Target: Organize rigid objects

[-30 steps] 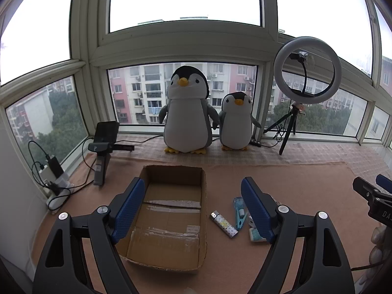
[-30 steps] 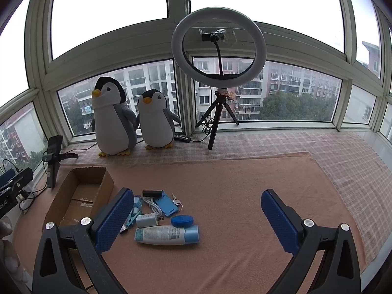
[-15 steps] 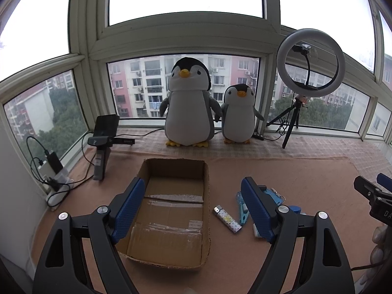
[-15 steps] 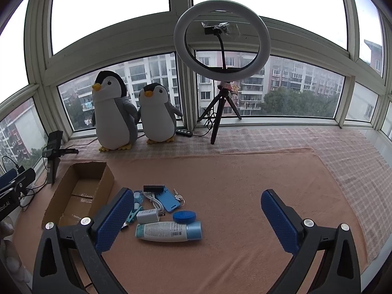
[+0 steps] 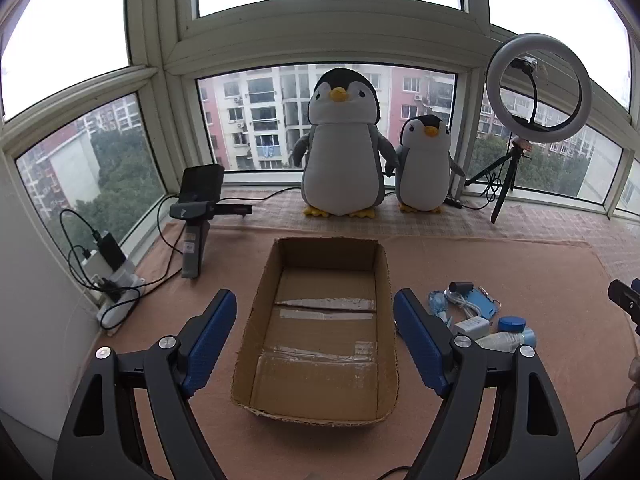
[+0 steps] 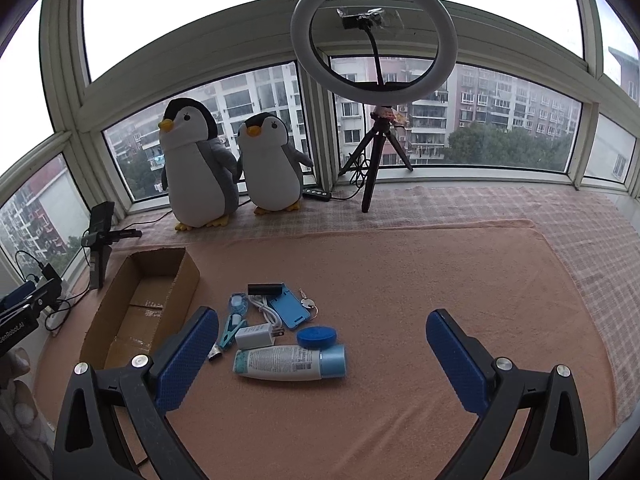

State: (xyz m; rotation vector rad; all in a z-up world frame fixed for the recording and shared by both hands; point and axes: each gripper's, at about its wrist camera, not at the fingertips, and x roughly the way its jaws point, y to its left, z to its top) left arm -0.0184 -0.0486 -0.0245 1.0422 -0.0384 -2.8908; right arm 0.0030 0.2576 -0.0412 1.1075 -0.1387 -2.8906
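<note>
An open, empty cardboard box [image 5: 320,312] lies on the pink mat; it also shows in the right wrist view [image 6: 140,308]. Right of it lies a cluster: a white-and-blue bottle [image 6: 290,363], a blue round lid [image 6: 316,336], a white charger plug [image 6: 254,336] with cable, a blue card holder [image 6: 289,310] with keys, a black bar [image 6: 264,290], a teal clip [image 6: 230,330]. My left gripper [image 5: 316,340] is open above the box's near half. My right gripper [image 6: 322,356] is open, held above and nearer than the cluster.
Two plush penguins [image 5: 340,148] and a ring light on a tripod [image 6: 374,36] stand at the window. A phone on a stand [image 5: 196,216] and a power strip with cables [image 5: 112,280] sit at the left. The checked cloth [image 6: 520,208] covers the sill.
The left gripper has swung left, so the box is now centred between its fingers. The right gripper has shifted slightly, and the cluster sits closer to its middle. Both stay open.
</note>
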